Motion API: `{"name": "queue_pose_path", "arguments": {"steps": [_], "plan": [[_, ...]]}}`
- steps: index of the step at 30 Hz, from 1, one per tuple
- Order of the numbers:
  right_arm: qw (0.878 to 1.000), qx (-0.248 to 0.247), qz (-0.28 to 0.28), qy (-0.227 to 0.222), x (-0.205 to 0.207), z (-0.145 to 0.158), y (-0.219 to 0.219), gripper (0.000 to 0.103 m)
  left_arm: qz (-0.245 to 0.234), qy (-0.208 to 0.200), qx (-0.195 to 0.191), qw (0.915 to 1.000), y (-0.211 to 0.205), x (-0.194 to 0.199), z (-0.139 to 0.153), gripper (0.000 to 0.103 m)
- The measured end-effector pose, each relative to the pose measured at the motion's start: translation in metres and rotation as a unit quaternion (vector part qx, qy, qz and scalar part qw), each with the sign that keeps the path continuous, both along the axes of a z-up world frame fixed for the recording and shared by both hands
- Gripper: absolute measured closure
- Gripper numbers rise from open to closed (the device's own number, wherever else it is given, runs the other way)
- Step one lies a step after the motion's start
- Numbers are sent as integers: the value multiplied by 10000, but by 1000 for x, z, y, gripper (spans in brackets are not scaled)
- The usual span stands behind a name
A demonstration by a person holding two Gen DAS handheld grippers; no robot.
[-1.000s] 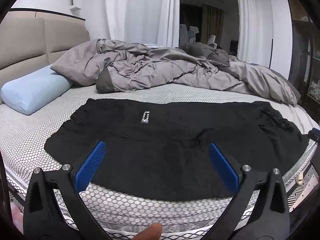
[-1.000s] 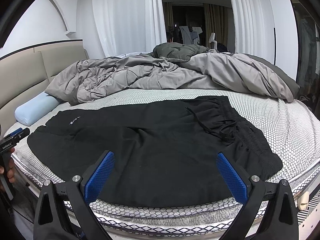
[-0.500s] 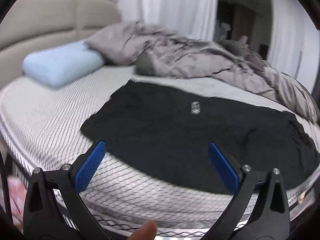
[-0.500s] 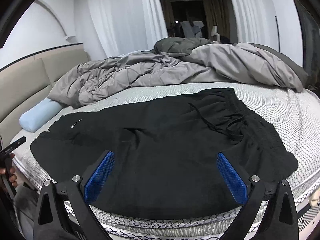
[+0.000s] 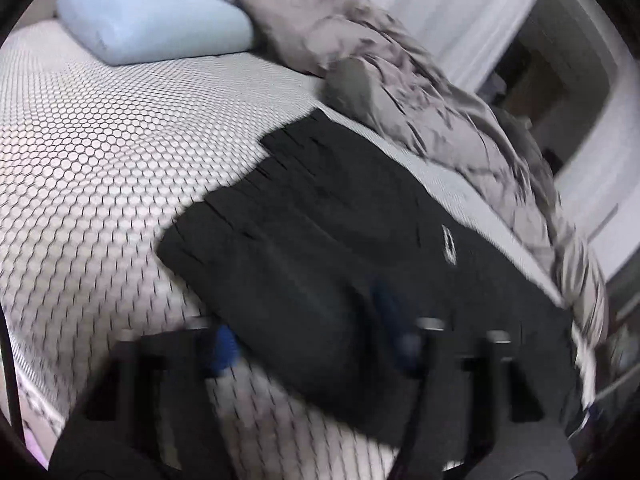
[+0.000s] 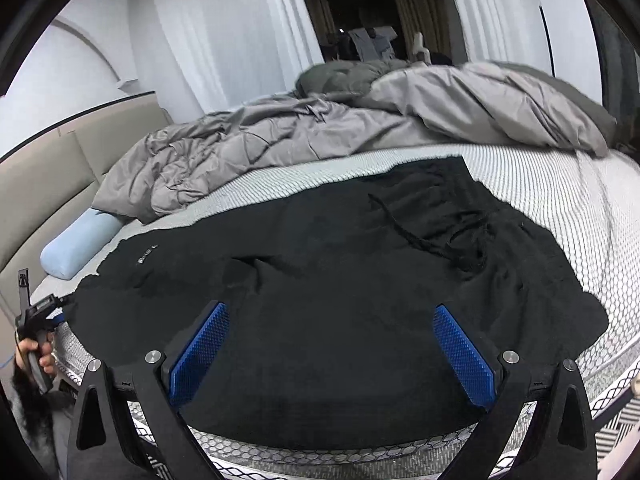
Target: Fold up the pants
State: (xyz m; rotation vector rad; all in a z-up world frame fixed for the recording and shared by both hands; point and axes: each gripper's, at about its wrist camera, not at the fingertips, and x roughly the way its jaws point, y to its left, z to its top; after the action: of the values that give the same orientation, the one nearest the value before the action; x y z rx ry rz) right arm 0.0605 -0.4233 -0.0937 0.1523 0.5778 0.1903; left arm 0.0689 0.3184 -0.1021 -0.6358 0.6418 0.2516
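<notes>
Left hand-held gripper (image 5: pixel 304 344) swung toward hem, blurred, gape unclear, right hand-held gripper (image 6: pixel 334 354) wide, one pants (image 6: pixel 320 300).

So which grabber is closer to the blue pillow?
Left. The left gripper is at the pants' leg end, near the blue pillow. The right gripper hovers over the pants' near edge, farther away.

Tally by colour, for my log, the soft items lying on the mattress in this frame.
Black: 1, the black drawstring pants
Grey: 1, the crumpled grey duvet
Light blue: 1, the light blue bolster pillow
Total: 3
</notes>
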Motion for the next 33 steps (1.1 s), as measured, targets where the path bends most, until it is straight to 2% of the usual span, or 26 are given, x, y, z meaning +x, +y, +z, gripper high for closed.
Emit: {"name": "queue_pose_path", "arguments": {"steps": [1,3,6,8,10,12,15,18,20,21,22,24,26,29,30,31,32,33], "plan": [[10000,-32,-46,38,1,-2,-2,0,69,3,-43,10000,5,1,-1,97],[9993,-19,-303,229,3,-7,-15,0,118,-152,-48,9998,15,-7,1,99],[9963,78,-776,371,-9,-10,-40,0,368,35,556,9978,16,-22,8,99],[9934,149,-1068,397,-18,-11,-59,0,354,107,663,9971,9,-25,10,99],[9875,424,-1426,514,-21,-17,-86,0,345,116,762,9964,6,-27,11,99],[9825,821,-1518,698,-17,-28,-106,2,411,134,811,9958,3,-28,10,99],[9725,1554,-1473,915,-1,-46,-131,17,465,186,798,9956,-2,-30,9,99],[9670,1941,-1458,778,16,-45,-145,28,470,192,825,9953,-6,-34,10,99],[9665,1883,-1610,675,31,-38,-152,49,490,175,867,9949,-9,-32,15,99],[9646,1899,-1681,717,38,-34,-153,70,487,146,877,9948,-11,-33,18,99],[9630,1957,-1698,738,47,-31,-154,86,482,109,907,9947,-14,-33,22,99],[9714,1633,-1634,548,56,-15,-149,89,453,89,969,9942,-19,-32,27,99],[9784,1178,-1660,369,52,-2,-146,90,366,310,940,9944,-20,-27,20,98],[9726,975,-1989,704,51,-19,-158,90,129,679,671,9953,-20,-19,-1,95],[9702,875,-2016,1020,58,-34,-162,88,108,651,727,9952,-23,-20,-1,95],[9697,917,-1963,1131,60,-42,-163,84,119,560,809,9951,-26,-24,5,94],[9708,943,-1944,1043,58,-40,-162,83,122,505,841,9951,-28,-27,10,92],[9730,897,-1941,870,54,-30,-160,76,106,425,861,9953,-29,-31,19,84]]}}
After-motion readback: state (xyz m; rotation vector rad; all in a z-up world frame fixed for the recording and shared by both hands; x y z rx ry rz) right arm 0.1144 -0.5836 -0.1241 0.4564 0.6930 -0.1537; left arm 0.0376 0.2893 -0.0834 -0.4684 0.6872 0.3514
